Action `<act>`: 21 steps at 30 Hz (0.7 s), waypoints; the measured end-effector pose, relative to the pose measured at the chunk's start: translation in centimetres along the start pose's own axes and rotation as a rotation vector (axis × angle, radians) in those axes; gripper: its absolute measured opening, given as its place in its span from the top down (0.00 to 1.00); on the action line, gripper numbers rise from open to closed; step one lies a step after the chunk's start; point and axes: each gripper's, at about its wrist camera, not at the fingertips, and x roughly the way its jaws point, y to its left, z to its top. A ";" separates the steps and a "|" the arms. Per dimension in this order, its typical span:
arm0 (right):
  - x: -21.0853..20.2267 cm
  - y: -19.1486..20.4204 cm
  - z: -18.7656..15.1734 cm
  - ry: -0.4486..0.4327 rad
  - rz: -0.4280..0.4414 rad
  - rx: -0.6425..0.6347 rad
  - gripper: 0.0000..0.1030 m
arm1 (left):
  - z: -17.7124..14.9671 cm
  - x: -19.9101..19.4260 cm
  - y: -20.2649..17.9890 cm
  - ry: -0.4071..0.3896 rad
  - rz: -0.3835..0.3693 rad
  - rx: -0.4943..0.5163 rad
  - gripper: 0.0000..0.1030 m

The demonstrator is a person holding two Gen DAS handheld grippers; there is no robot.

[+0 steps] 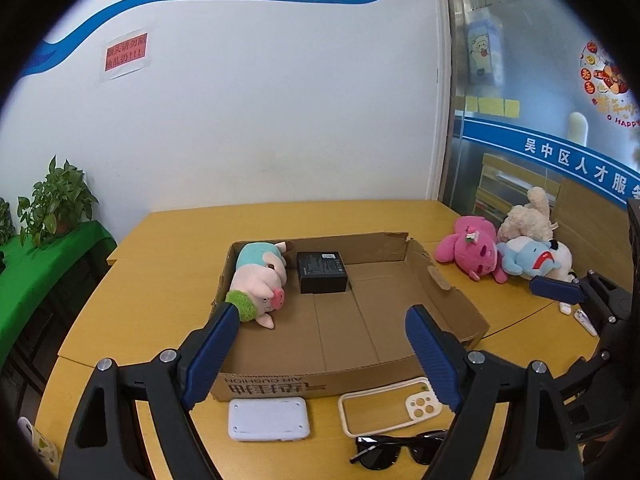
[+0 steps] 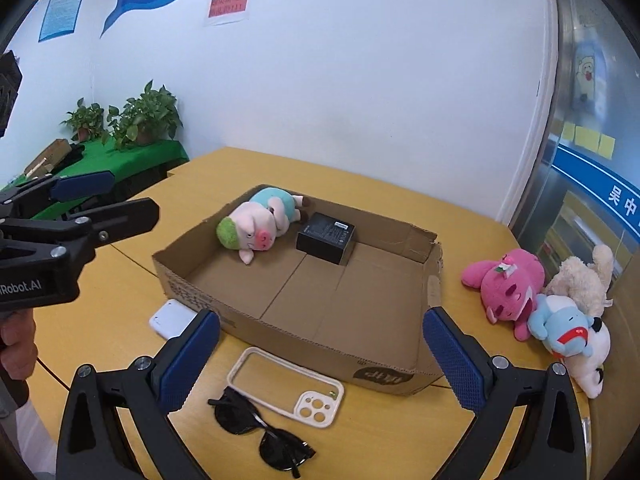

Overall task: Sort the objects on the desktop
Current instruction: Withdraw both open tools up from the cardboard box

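Note:
A shallow cardboard box (image 1: 452,300) (image 2: 192,280) lies on the yellow table. Inside it lie a pig plush (image 1: 260,280) (image 2: 260,224) and a black box (image 1: 322,272) (image 2: 326,236). In front of the box lie a white flat device (image 1: 268,418) (image 2: 170,318), a cream phone case (image 1: 388,404) (image 2: 288,386) and black sunglasses (image 1: 400,450) (image 2: 260,432). My left gripper (image 1: 320,328) is open and empty above the box's near part. My right gripper (image 2: 320,328) is open and empty above the phone case.
A pink plush (image 1: 472,252) (image 2: 508,288), a blue plush (image 1: 528,258) (image 2: 560,322) and a beige plush (image 1: 528,216) (image 2: 584,276) lie in a heap at the table's right. Potted plants (image 1: 56,200) (image 2: 140,116) stand on a green-covered table at the left.

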 end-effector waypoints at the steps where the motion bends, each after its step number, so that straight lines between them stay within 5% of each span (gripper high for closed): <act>1: -0.4 0.1 -0.2 -0.002 -0.002 0.003 0.00 | -0.2 -0.3 -0.2 -0.001 -0.005 0.002 0.17; 21: -4.9 2.0 -3.1 -0.051 0.006 0.030 0.00 | -3.2 -1.3 -1.4 0.047 0.000 -0.043 0.17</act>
